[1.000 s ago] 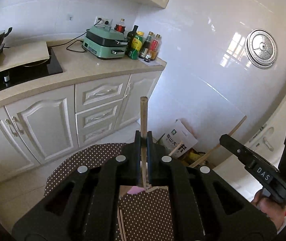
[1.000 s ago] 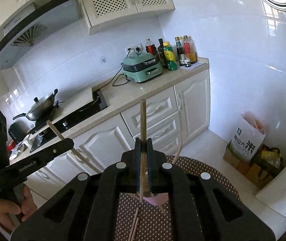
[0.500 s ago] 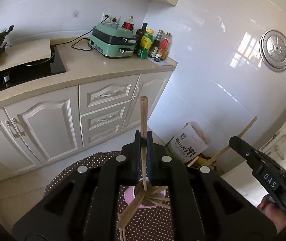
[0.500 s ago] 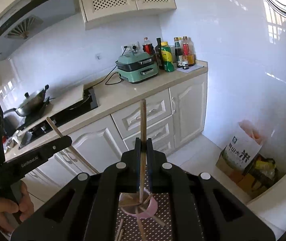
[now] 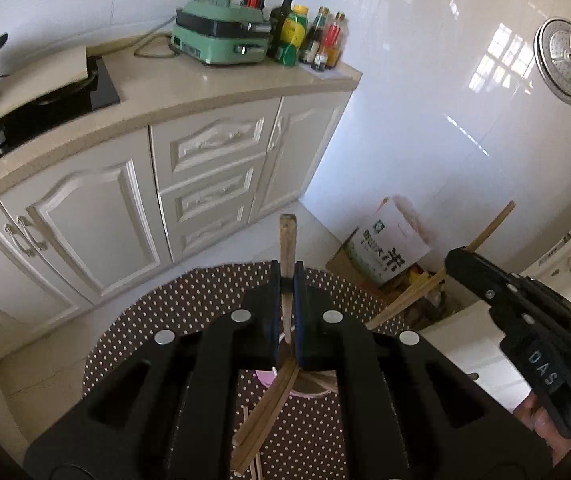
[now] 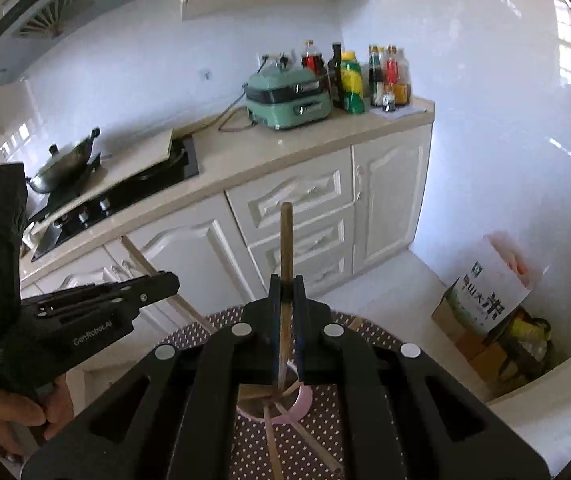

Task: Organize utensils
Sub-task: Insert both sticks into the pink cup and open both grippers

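Observation:
My left gripper (image 5: 286, 276) is shut on a wooden chopstick (image 5: 287, 240) that stands upright between its fingers. My right gripper (image 6: 285, 284) is shut on another wooden chopstick (image 6: 285, 240), also upright. Both hang above a pink cup (image 6: 299, 400) on a brown polka-dot table (image 5: 189, 304). The cup (image 5: 269, 378) holds several chopsticks (image 5: 273, 404) leaning out. The right gripper (image 5: 525, 320) shows at the right of the left wrist view; the left gripper (image 6: 85, 312) shows at the left of the right wrist view.
A cream kitchen counter (image 5: 213, 84) with cabinets stands behind the table. It carries a green cooker (image 5: 221, 36), several bottles (image 5: 309, 36), a black hob (image 6: 125, 192) and a wok (image 6: 65, 160). A rice bag (image 6: 489, 288) leans on the white tiled wall.
Both grippers have tilted down and lowered toward the table, each still gripping its chopstick. The pink cup and its chopsticks now show more fully below the fingers.

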`<state>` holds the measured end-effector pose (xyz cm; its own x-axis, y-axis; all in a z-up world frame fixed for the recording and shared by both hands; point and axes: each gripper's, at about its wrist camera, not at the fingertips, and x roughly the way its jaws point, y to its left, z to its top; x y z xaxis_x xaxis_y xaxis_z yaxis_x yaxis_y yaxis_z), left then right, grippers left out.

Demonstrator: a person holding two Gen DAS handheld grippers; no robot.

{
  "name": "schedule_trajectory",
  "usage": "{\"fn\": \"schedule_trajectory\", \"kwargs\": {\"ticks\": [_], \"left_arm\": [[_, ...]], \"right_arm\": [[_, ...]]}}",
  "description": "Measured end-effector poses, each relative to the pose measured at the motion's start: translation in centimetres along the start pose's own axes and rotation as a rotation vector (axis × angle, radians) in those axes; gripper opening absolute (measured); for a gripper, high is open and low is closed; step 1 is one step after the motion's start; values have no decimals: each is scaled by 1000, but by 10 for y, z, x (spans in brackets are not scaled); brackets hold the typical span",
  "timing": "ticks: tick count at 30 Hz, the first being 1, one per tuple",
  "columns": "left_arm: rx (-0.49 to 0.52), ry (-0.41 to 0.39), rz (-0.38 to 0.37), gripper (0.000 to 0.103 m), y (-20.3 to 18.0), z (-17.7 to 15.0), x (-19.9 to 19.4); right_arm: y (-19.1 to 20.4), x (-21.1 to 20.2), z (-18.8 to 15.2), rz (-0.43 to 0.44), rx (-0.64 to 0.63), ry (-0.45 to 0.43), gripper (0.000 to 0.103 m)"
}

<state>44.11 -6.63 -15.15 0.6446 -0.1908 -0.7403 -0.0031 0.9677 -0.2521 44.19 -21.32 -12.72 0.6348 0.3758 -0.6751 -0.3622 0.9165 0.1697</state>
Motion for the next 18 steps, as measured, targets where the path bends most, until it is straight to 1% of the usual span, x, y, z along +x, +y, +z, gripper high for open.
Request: {"fn": "schedule_trajectory", "kwargs": {"ticks": [1, 9, 11, 13, 14, 15, 16, 17, 18], "left_arm": [[4, 29, 1, 6, 0, -2, 5], [-4, 103, 4, 7, 4, -9, 16], [-9, 120, -5, 8, 4, -10, 18], [-15, 141, -13, 10, 4, -11, 19], [-14, 146, -13, 16, 4, -12, 18], [-8, 143, -10, 27, 3, -14, 16], [-2, 133, -6, 34, 2, -15, 13], [2, 123, -2, 53, 1, -15, 11], [10, 107, 1, 54, 0, -16, 7]], "right_arm": [[0, 3, -2, -2, -3, 14, 4], [0, 24, -17, -2, 5, 114, 4], [-1, 30, -23, 5, 20, 151, 5], [-3, 35, -25, 4, 31, 169, 5], [-4, 35, -27, 4, 43, 176, 5], [-5, 35, -29, 3, 55, 179, 6], [-6, 34, -29, 0, 66, 180, 6], [-6, 33, -29, -3, 76, 180, 7], [-7, 31, -29, -2, 83, 178, 8]]}}
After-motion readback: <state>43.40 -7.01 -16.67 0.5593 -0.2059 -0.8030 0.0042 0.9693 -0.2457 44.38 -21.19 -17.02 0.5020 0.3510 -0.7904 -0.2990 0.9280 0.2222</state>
